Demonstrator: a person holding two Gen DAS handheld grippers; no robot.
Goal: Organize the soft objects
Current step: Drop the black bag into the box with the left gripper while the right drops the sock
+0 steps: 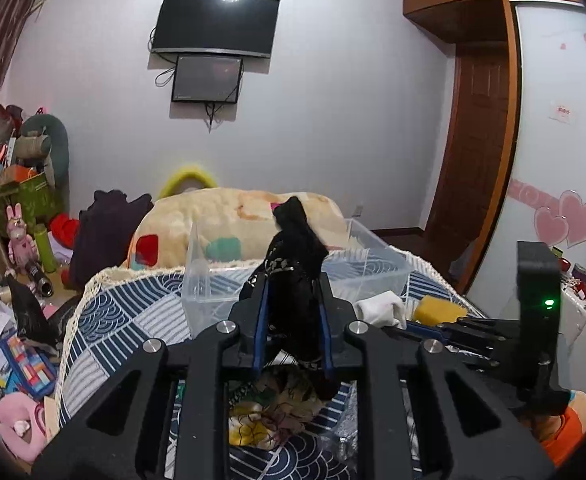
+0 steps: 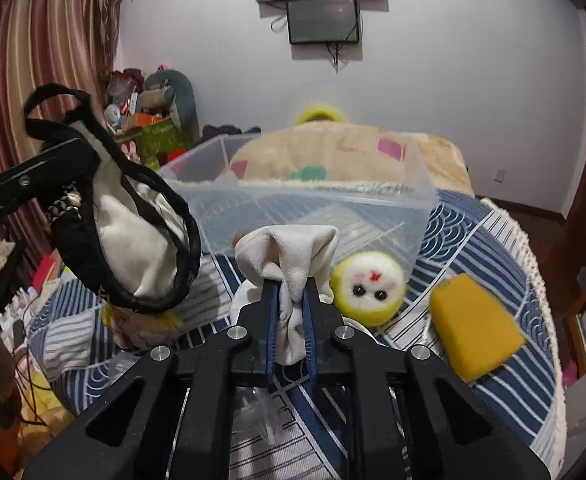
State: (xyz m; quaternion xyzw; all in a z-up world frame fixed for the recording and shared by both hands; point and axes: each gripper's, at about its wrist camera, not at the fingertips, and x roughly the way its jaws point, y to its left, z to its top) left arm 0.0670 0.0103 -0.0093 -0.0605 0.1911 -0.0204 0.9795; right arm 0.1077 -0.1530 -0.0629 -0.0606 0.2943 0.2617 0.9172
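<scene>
My left gripper (image 1: pixel 293 284) is shut on a black lace garment (image 1: pixel 293 264) with a white lining, held up above the bed; it also shows in the right wrist view (image 2: pixel 133 220) at the left. My right gripper (image 2: pixel 291 288) is shut on a white cloth (image 2: pixel 293 252) just in front of the clear plastic bin (image 2: pixel 421 188). The bin (image 1: pixel 373 264) stands on the blue patterned bedspread (image 1: pixel 133 308). A yellow-green round plush (image 2: pixel 369 288) and a yellow sponge (image 2: pixel 477 328) lie to the right of the white cloth.
A floral cloth (image 1: pixel 277 412) lies on the bed under my left gripper. A folded blanket (image 1: pixel 233 216) sits behind the bin. Clutter and toys (image 1: pixel 17 240) fill the floor at the left. A wardrobe (image 1: pixel 553 160) stands at the right.
</scene>
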